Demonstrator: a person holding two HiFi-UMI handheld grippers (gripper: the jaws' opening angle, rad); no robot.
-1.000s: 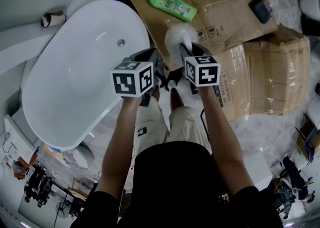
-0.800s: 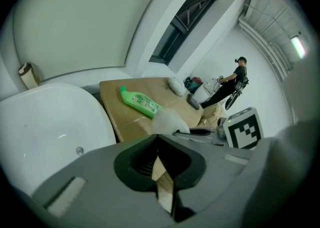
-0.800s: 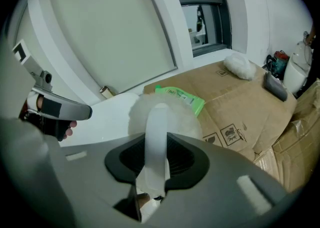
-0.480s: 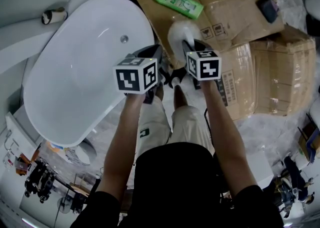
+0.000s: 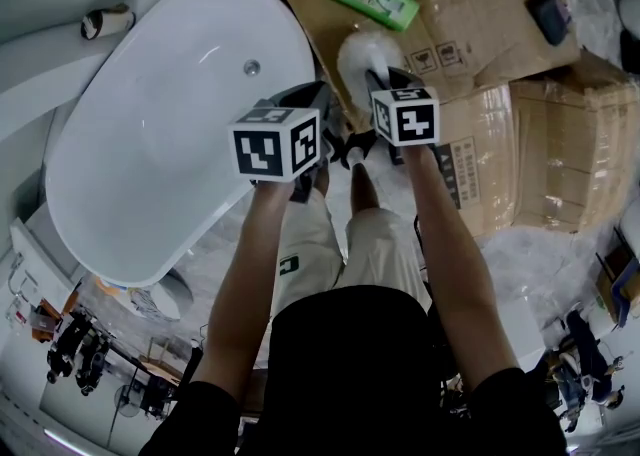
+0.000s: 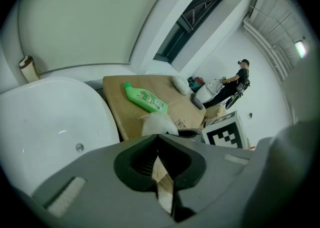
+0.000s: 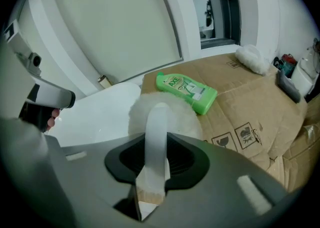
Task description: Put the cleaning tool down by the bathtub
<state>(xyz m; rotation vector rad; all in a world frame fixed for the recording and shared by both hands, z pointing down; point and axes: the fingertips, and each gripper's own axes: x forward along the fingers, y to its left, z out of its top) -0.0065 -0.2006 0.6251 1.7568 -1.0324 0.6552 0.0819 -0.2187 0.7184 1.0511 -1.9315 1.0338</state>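
Scrubber [image 7: 172,109], white and fluffy, gripped by its pale strap handle [image 7: 156,122] in the right tool [image 7: 155,164], jaws pressed tight against both sides of the strap. Held out over the flattened cardboard sheet [image 5: 470,29], just beside the rim of the white bathtub [image 5: 150,154]. Impossible to tell whether the pad touches the cardboard or hangs just above it.

Just beyond the pad, lying on its side on the same cardboard: a green bottle [image 7: 187,91] with a white label. Farther along the sheet, another white fluffy bundle [image 7: 252,58] and a small dark case [image 5: 553,12]. To the right of the sheet, stacked brown boxes [image 5: 565,154].

Left tool [image 6: 159,144] level with the right one and close beside it, nearer the tub's edge. Jaws drawn together at the tips, only a thin sliver of cardboard showing through behind them, nothing gripped. No contact with the scrubber.

Inside the tub, a round metal drain [image 5: 252,67] near the end closest to the cardboard. On the ledge past the far rim, a small roll [image 5: 105,19].
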